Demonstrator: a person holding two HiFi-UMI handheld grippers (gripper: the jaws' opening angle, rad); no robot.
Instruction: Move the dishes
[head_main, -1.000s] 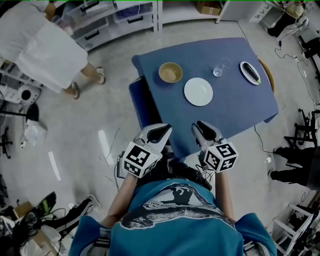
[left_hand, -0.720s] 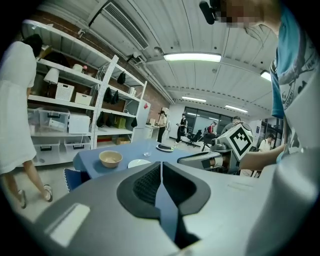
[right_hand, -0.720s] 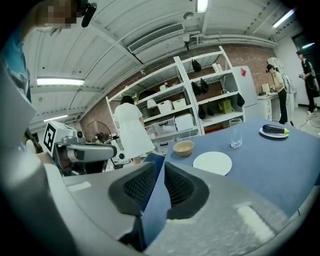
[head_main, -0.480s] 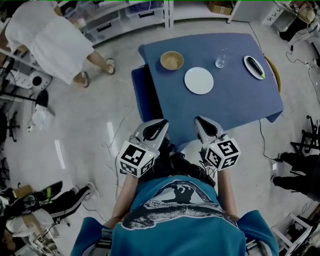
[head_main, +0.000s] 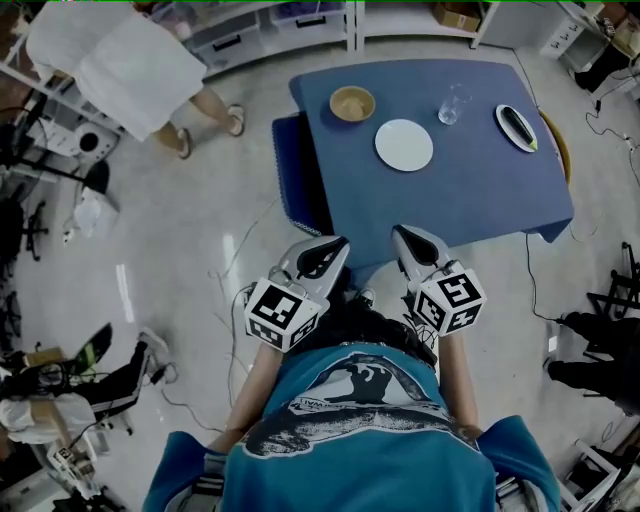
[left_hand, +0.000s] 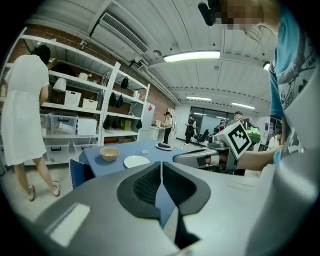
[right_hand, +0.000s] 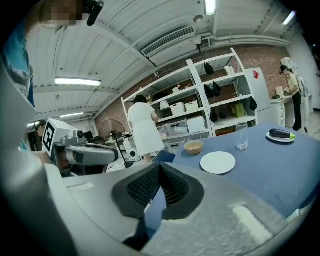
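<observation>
By the table (head_main: 480, 190) edge, left tool (head_main: 336, 246), right tool (head_main: 402, 236).

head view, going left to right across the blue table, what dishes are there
tan bowl -> white plate -> clear glass -> small dish holding something dark

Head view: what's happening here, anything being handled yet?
Not yet. A person holds a gripper in each hand on the near side of the blue table, well away from the dishes. The left gripper is shut and empty. The right gripper has just closed its jaws on nothing. The bowl, white plate, glass and small dish sit untouched. Someone in white stands by the shelves.
</observation>
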